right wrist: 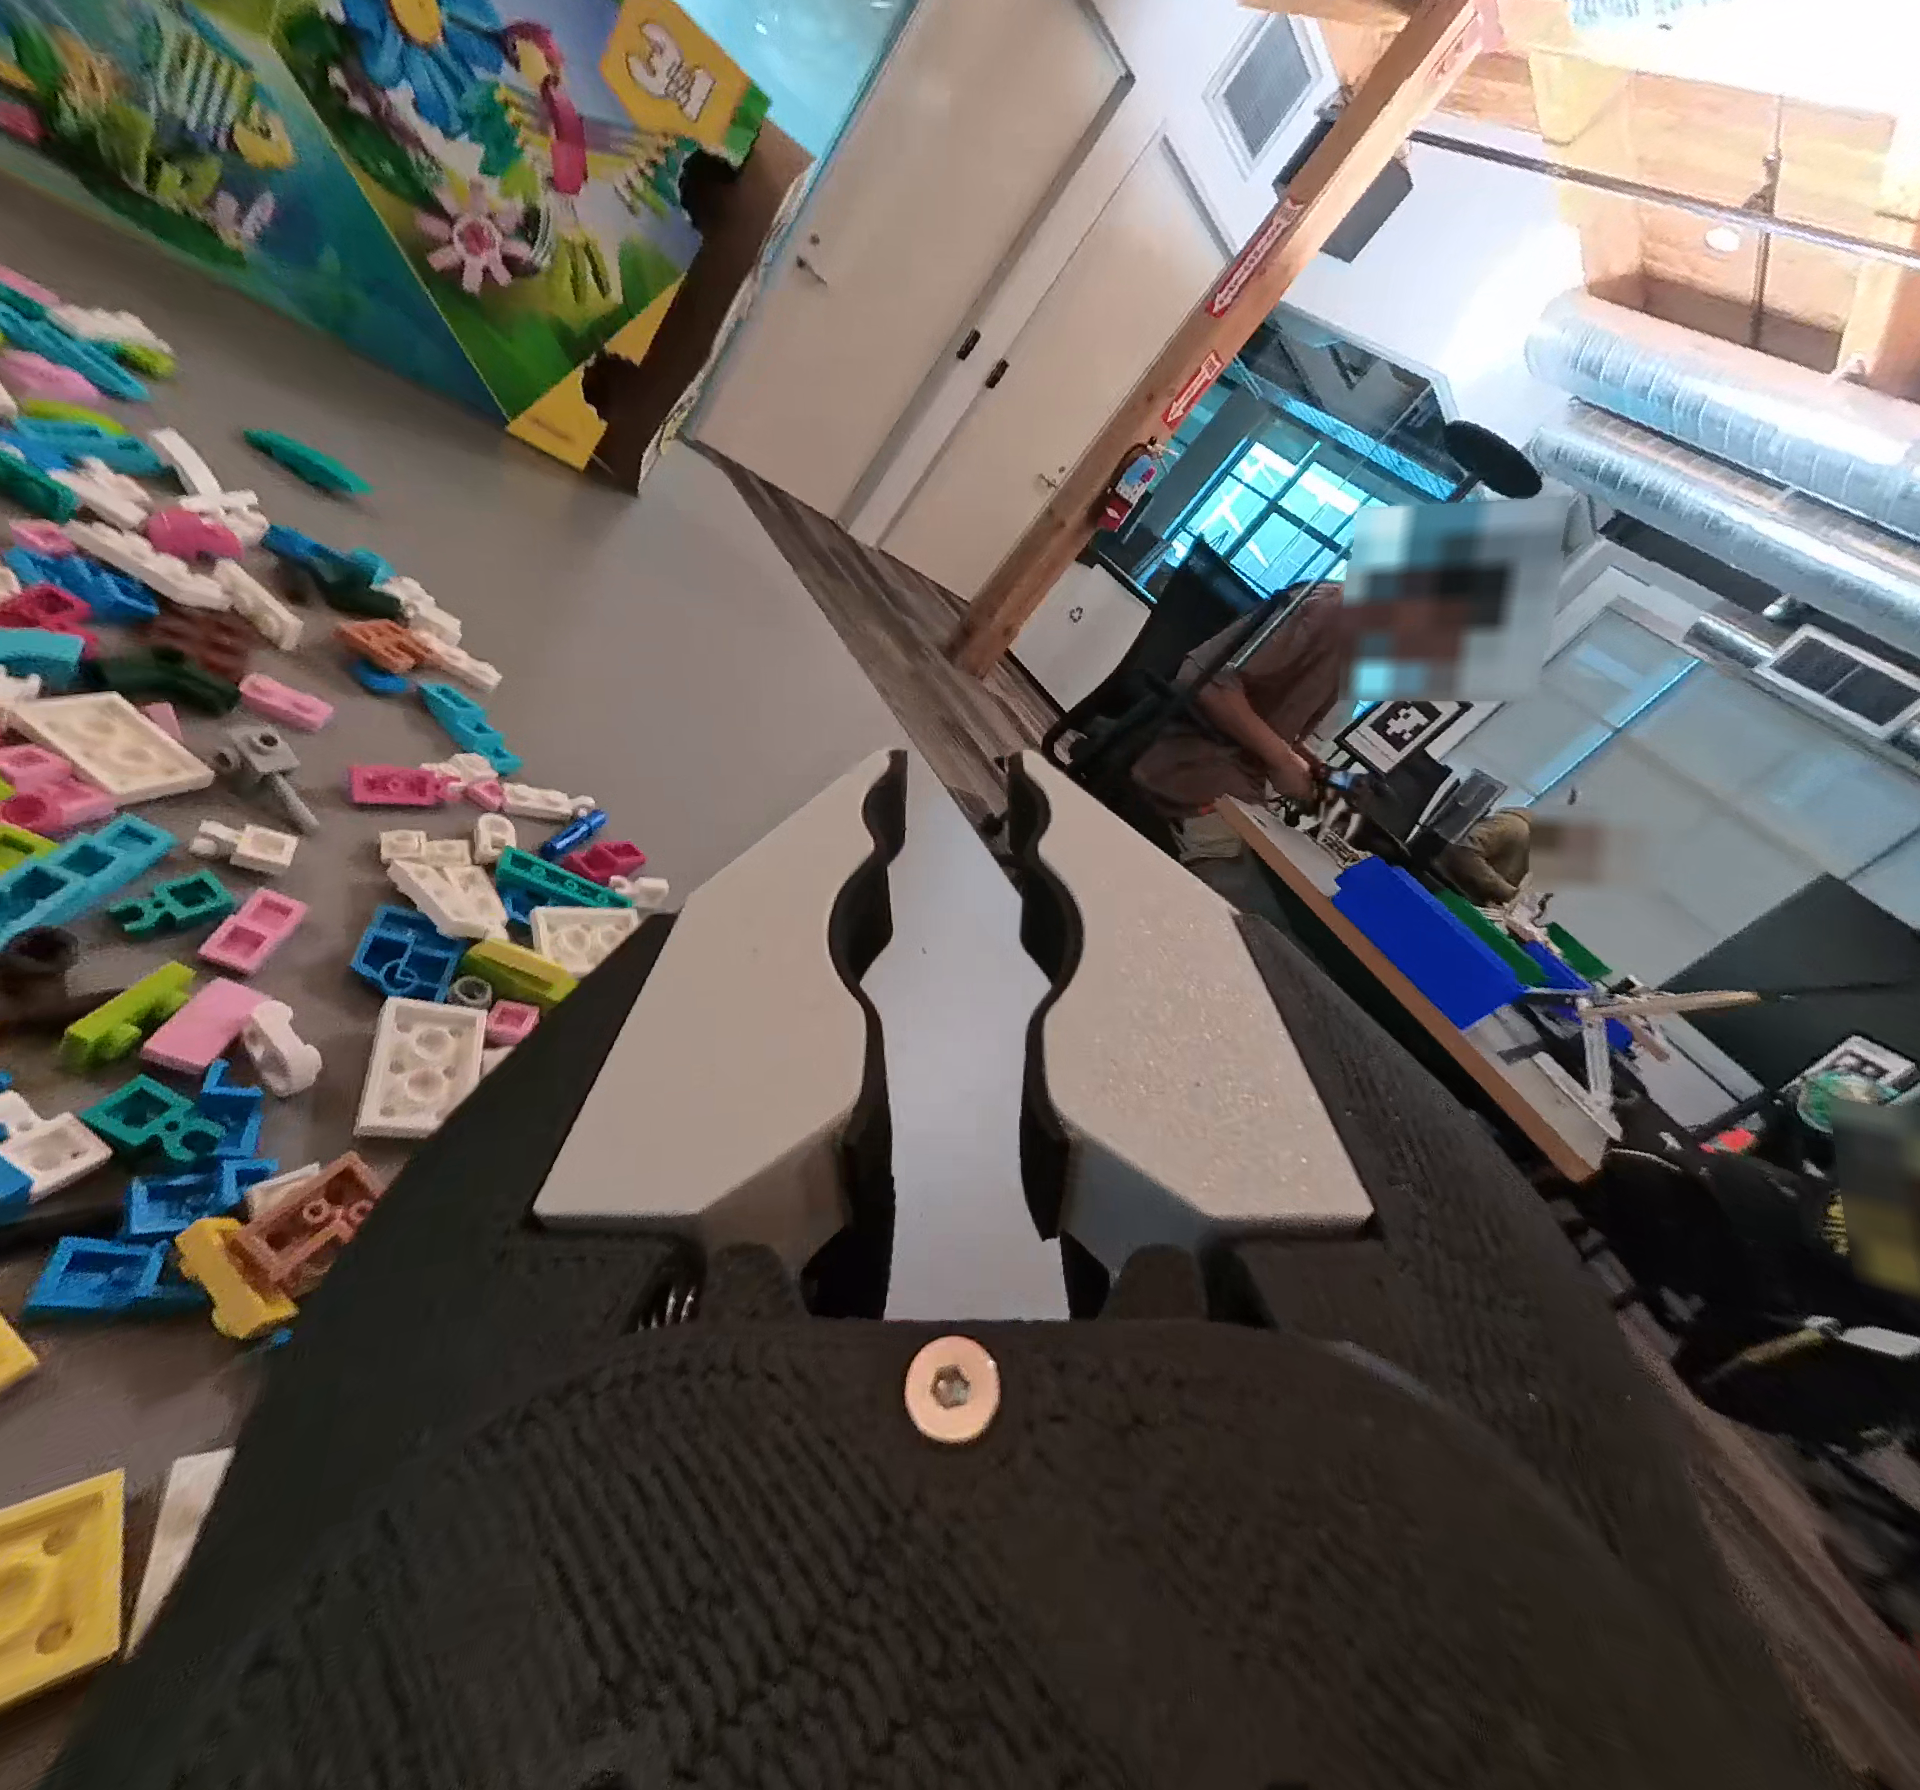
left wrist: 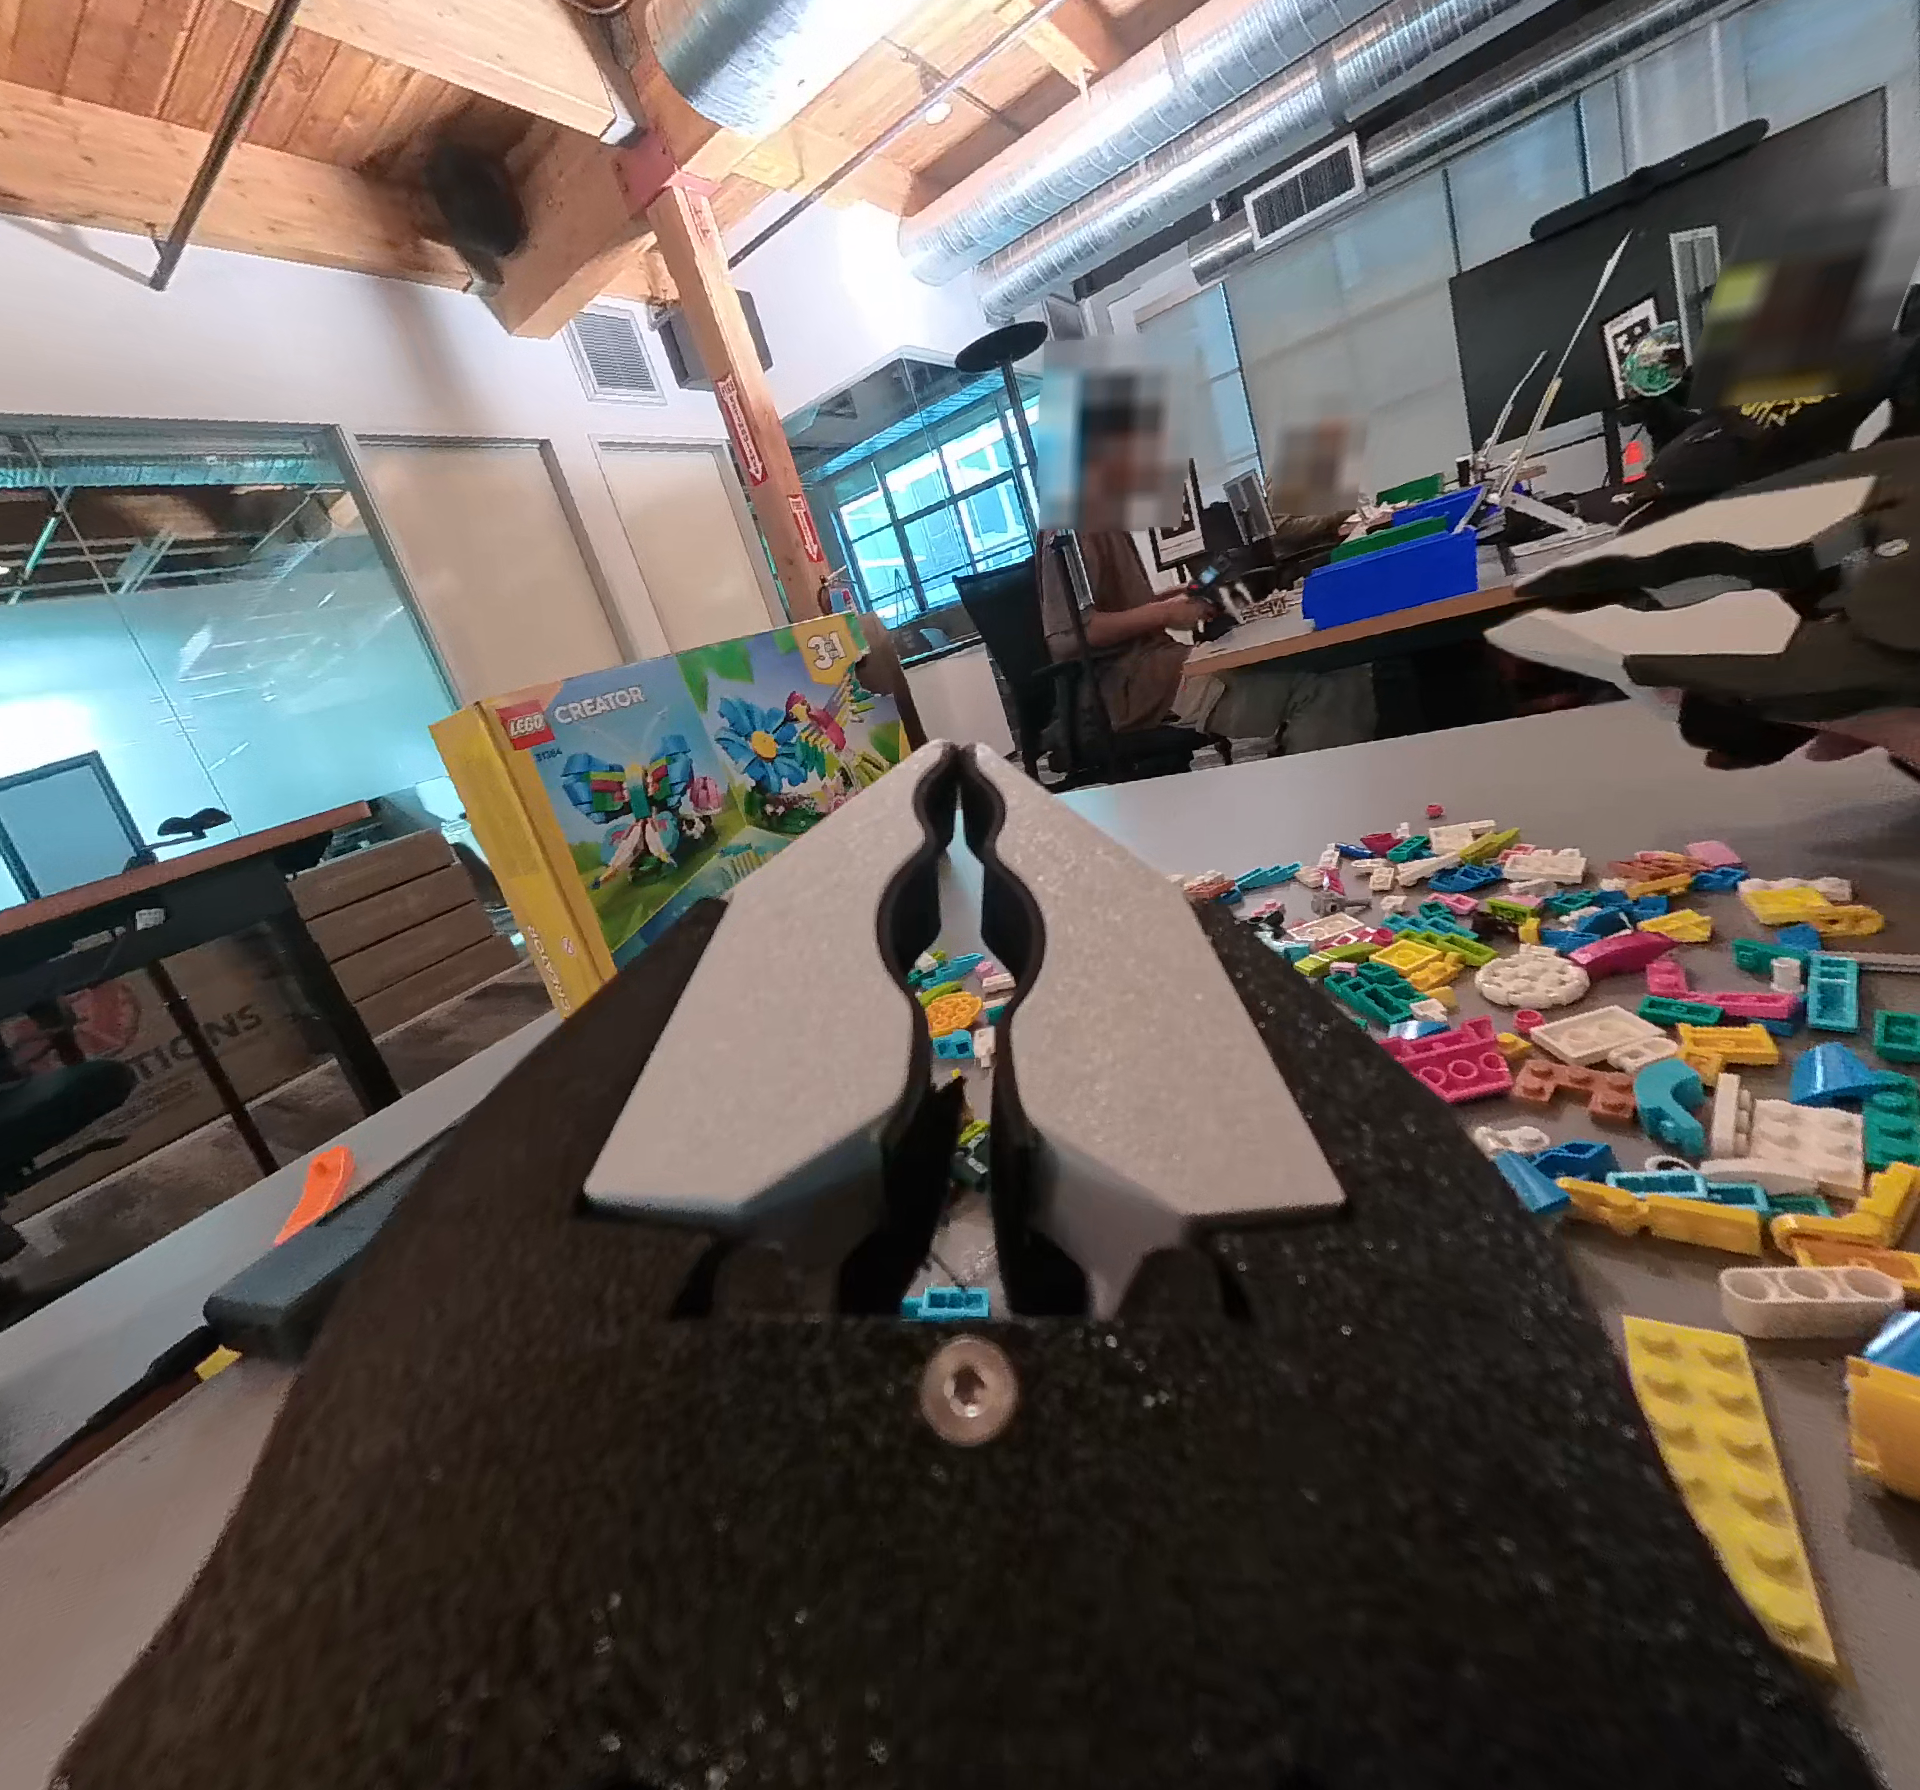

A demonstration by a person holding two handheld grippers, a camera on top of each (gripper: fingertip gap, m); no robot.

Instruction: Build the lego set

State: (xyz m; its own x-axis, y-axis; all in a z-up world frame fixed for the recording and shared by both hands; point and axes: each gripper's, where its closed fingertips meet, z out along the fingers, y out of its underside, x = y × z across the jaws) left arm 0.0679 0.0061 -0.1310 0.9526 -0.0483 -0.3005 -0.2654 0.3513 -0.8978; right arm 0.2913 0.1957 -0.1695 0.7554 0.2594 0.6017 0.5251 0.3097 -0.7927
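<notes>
My left gripper (left wrist: 961, 753) has its fingertips pressed together, holding nothing; my right gripper (right wrist: 956, 764) shows a narrow gap, also empty. The loose lego pieces (left wrist: 1538, 992) lie scattered across the grey table (left wrist: 1299, 795); the set's box (left wrist: 665, 805) stands upright behind them.

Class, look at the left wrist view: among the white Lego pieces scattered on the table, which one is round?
The white round plate, a studded disc with a scalloped edge in the middle of the pile, just left of a magenta curved piece. The other white pieces nearby are rectangular or oblong.
</notes>
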